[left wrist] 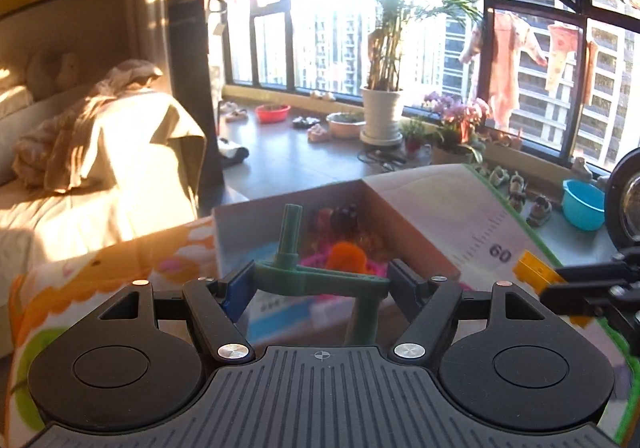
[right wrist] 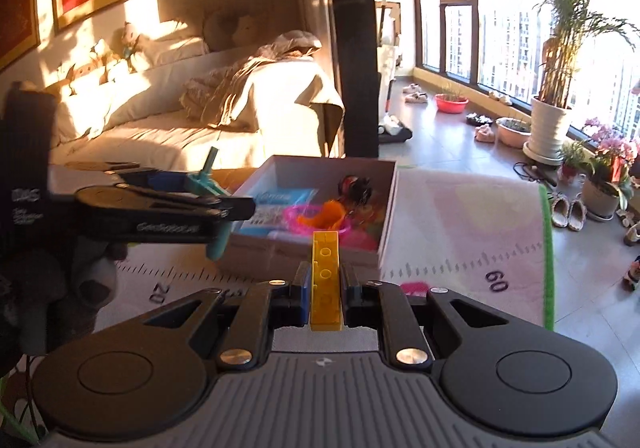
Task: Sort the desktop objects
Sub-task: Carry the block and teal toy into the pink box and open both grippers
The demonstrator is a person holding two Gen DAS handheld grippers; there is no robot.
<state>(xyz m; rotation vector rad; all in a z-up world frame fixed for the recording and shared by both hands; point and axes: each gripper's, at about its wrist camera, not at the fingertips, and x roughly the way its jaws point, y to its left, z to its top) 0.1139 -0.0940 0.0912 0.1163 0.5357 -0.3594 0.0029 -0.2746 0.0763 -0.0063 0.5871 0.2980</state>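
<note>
Green plastic crank piece [left wrist: 320,280] clamped crosswise in left gripper [left wrist: 320,284], yellow toy brick [right wrist: 326,280] pinched upright in right gripper [right wrist: 325,288], both near open white box [right wrist: 388,207] of toys on ruler-printed mat [right wrist: 460,232].

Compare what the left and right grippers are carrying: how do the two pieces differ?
The green plastic piece is a bent, cranked shape with pegs; the yellow brick is a straight studded bar. The left gripper holds the green piece across wide-set jaws; the right gripper pinches the brick narrowly, lengthwise. Both are gripped, facing the box.
</note>
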